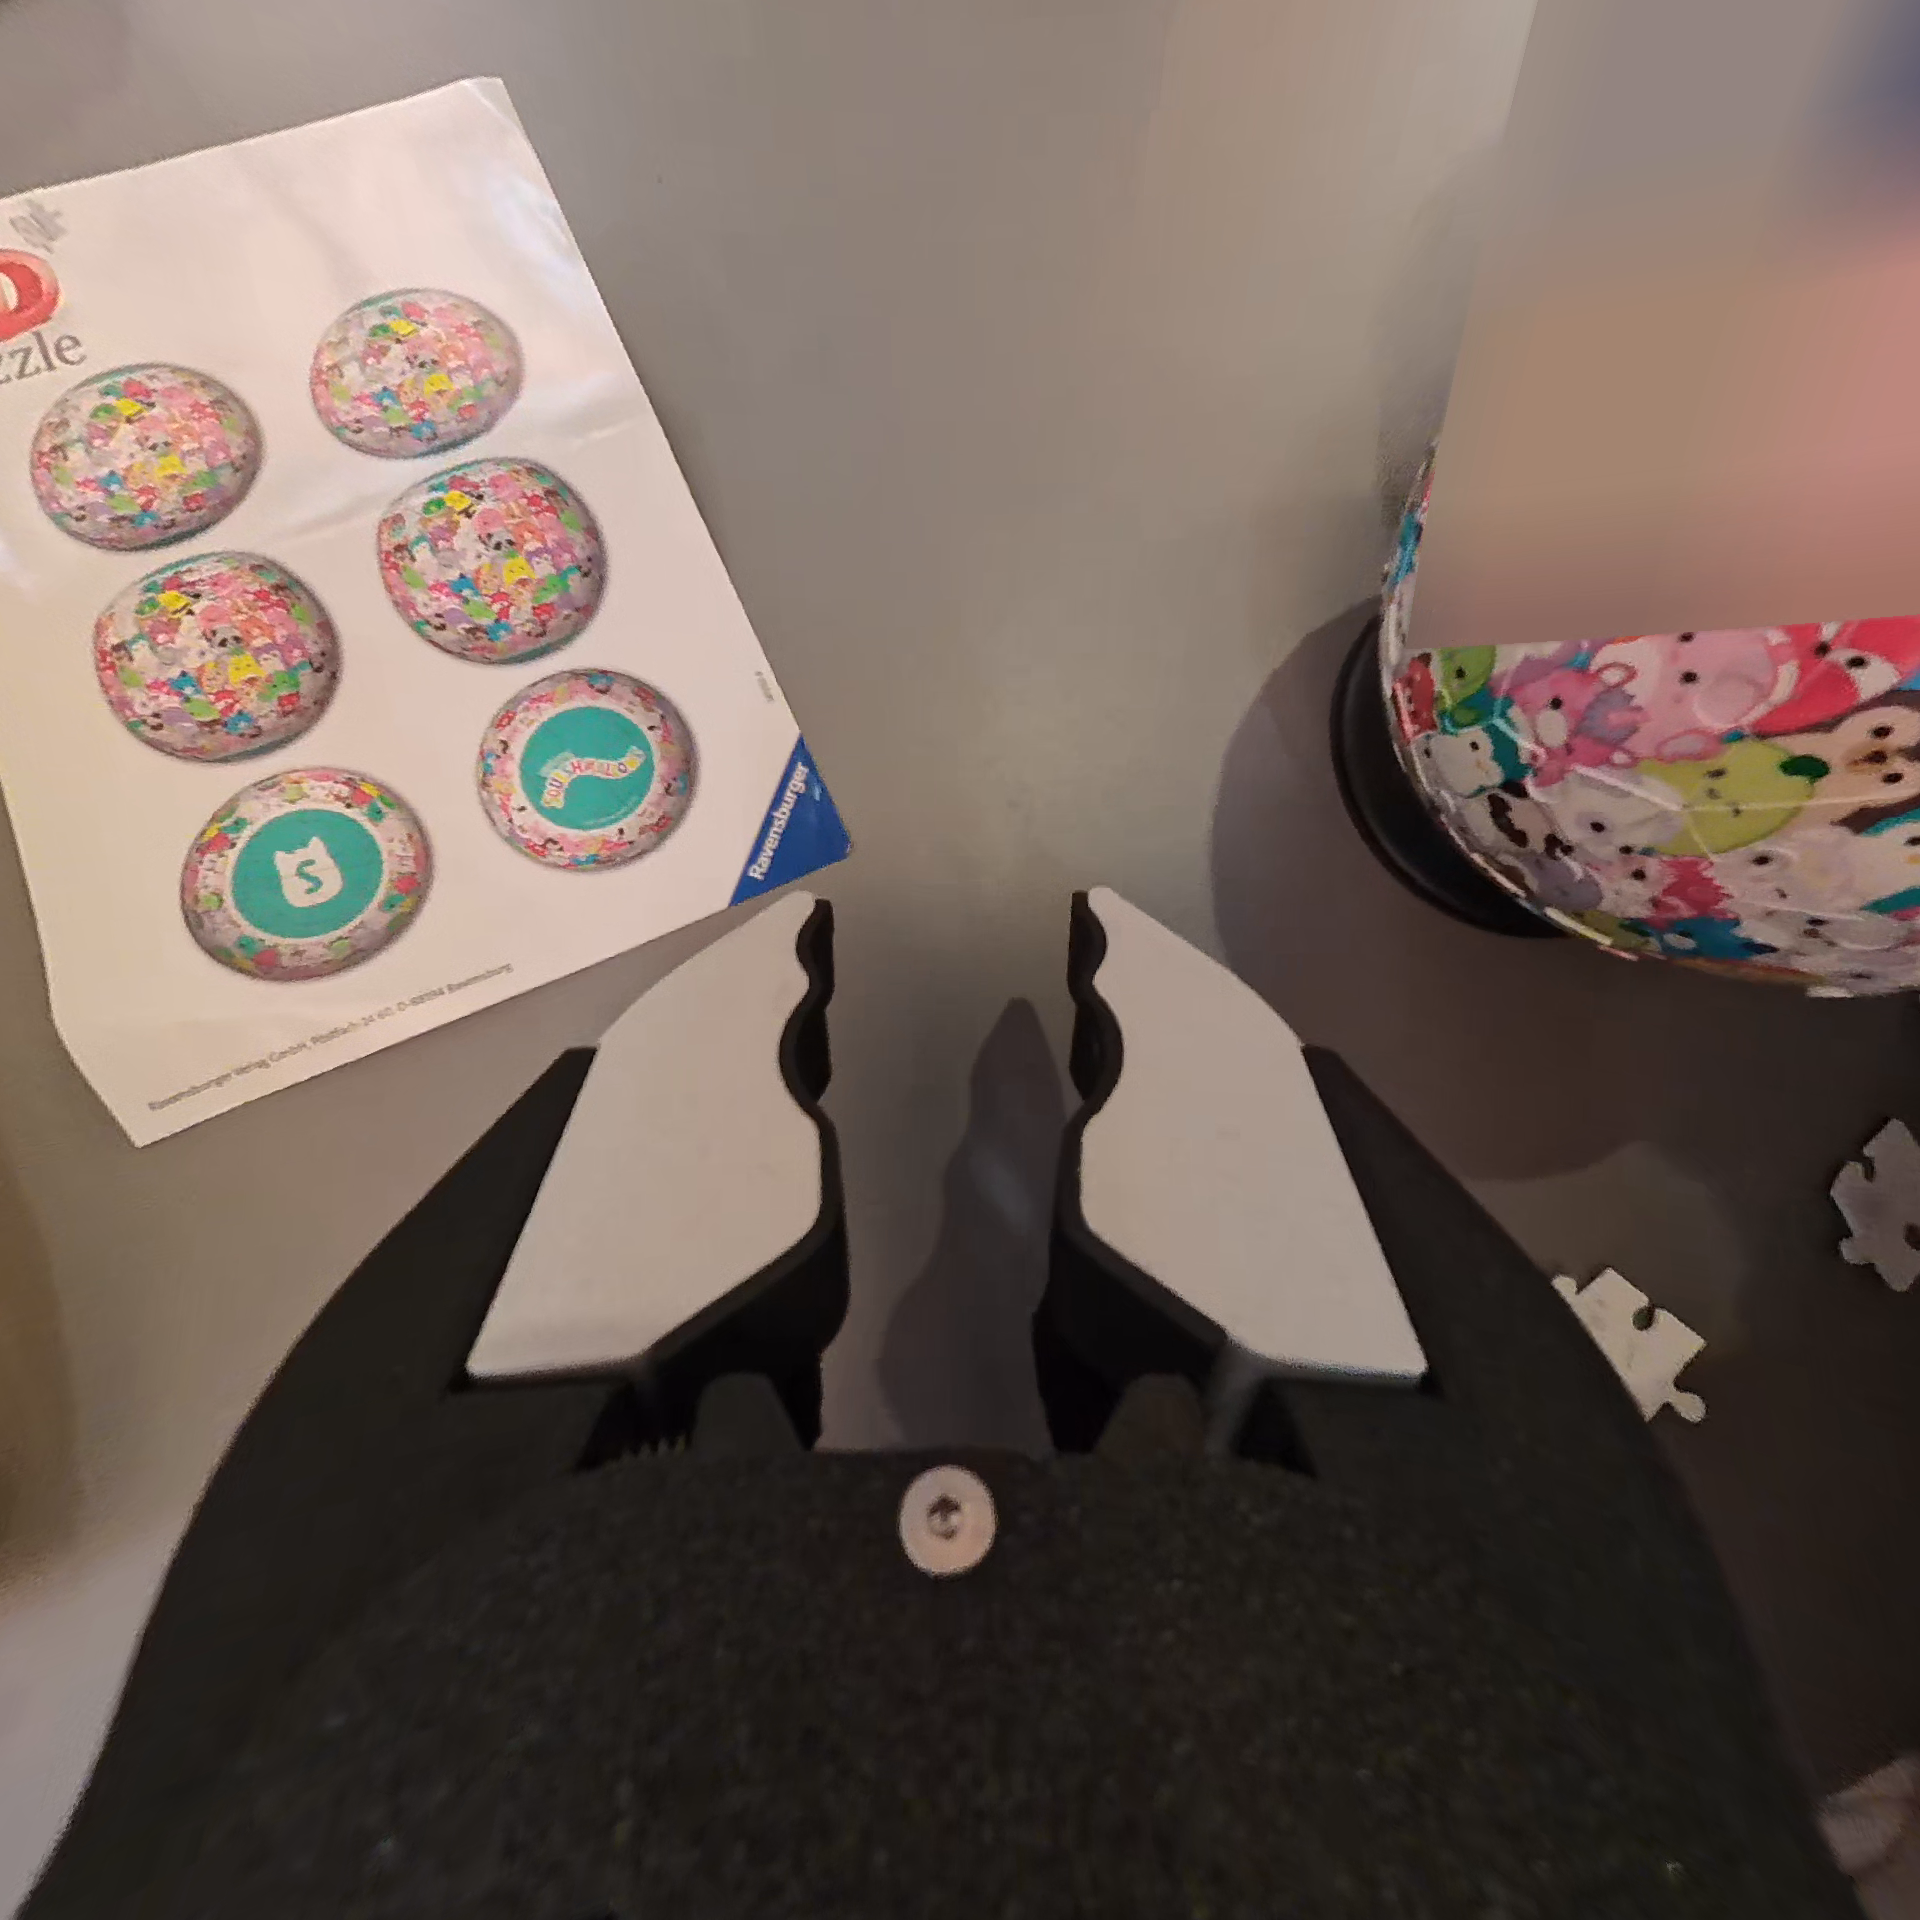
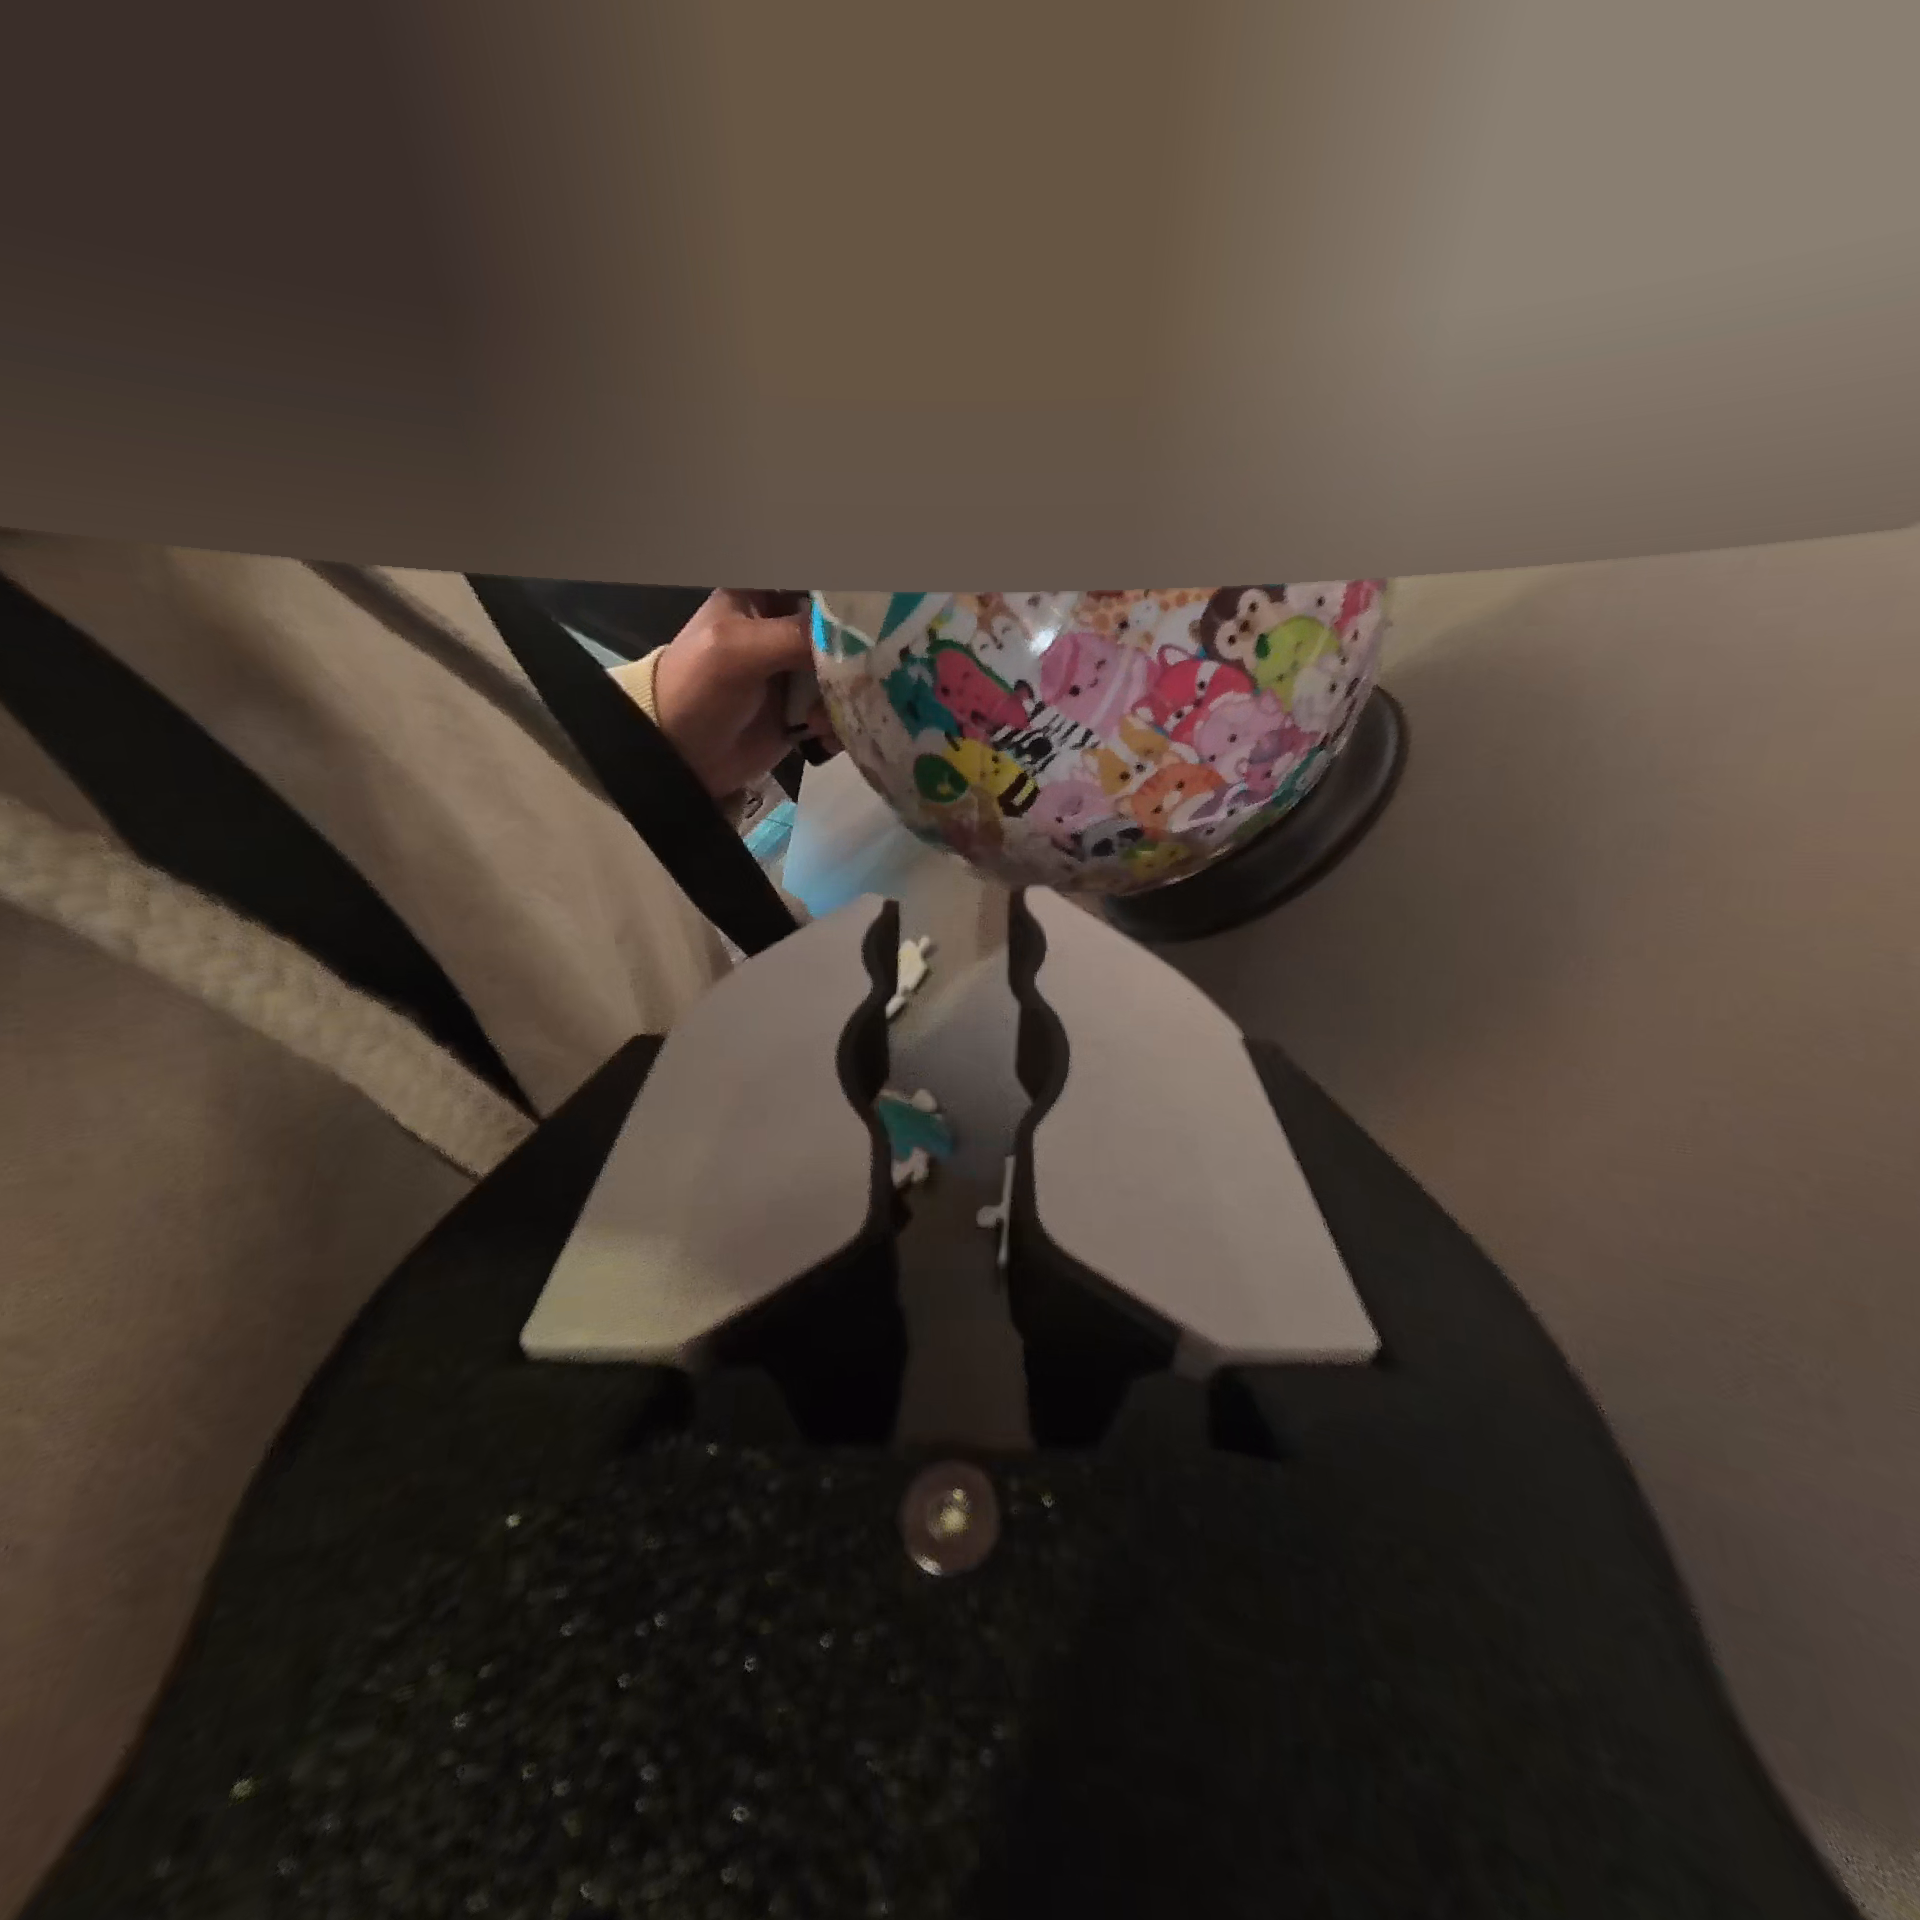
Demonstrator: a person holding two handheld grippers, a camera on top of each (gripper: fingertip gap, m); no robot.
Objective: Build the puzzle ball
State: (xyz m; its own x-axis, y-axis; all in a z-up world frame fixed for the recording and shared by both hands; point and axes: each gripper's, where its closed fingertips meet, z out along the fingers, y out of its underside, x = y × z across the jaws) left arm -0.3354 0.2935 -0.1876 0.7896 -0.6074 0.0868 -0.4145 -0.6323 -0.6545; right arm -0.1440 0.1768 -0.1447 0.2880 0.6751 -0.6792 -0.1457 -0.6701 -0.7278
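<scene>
The puzzle ball (image 1: 1662,790), covered in colourful plush-animal pictures, sits on a black round stand (image 1: 1382,800) on the grey table at the right of the left wrist view; a blurred patch hides its top. My left gripper (image 1: 951,925) is open and empty, low over the table, left of the ball. In the right wrist view the ball (image 2: 1101,727) on its stand (image 2: 1309,831) lies just beyond my right gripper (image 2: 954,920), whose jaws stand a narrow gap apart with nothing between them. Loose pieces (image 2: 914,1132) lie on the table below that gap.
A white instruction sheet (image 1: 343,582) with pictures of the ball lies at the left. Two loose pieces (image 1: 1631,1340) lie face down at the right, below the ball. A person's hand (image 2: 727,686) is beside the ball's left side, with clothing and a black strap (image 2: 239,831) further left. The left gripper's tips are roughly 25 centimeters from the right gripper's.
</scene>
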